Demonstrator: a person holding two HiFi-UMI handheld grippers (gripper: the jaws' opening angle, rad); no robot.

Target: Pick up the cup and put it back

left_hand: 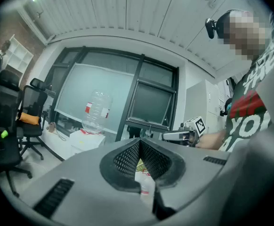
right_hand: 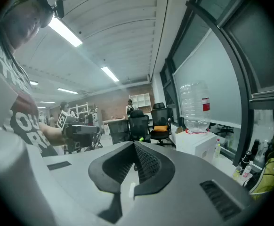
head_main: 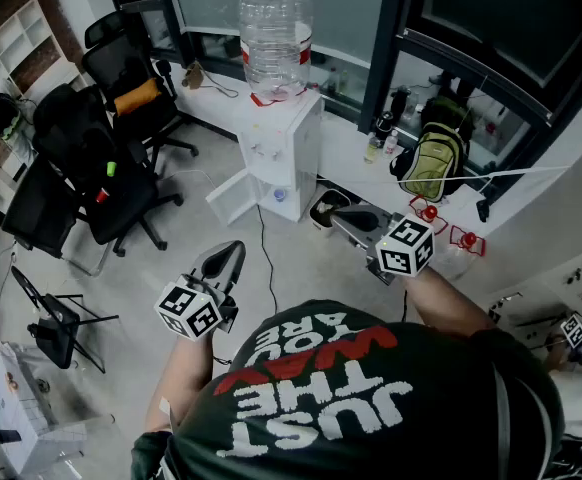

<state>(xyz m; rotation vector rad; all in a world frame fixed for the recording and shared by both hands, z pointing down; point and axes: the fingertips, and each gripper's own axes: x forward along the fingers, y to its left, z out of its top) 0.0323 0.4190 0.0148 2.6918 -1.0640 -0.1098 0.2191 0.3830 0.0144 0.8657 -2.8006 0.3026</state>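
Observation:
I make out no cup in any view. My left gripper (head_main: 231,255) hangs over the grey floor at lower left of the head view, its jaws together with nothing between them. In its own view the left gripper (left_hand: 139,144) points toward the water dispenser (left_hand: 93,126). My right gripper (head_main: 346,219) is held out further right, near the white water dispenser (head_main: 283,153) with its large clear bottle (head_main: 275,40). The right gripper (right_hand: 135,149) also shows its jaws meeting with nothing held. Each gripper appears in the other's view: the right gripper (left_hand: 181,134) and the left gripper (right_hand: 78,128).
The dispenser's lower door (head_main: 233,196) stands ajar. Black office chairs (head_main: 106,183) stand at left, and a green backpack (head_main: 433,163) sits on the white window ledge (head_main: 356,158) at right. A cable (head_main: 268,258) runs across the floor. A folded stool (head_main: 56,328) is at lower left.

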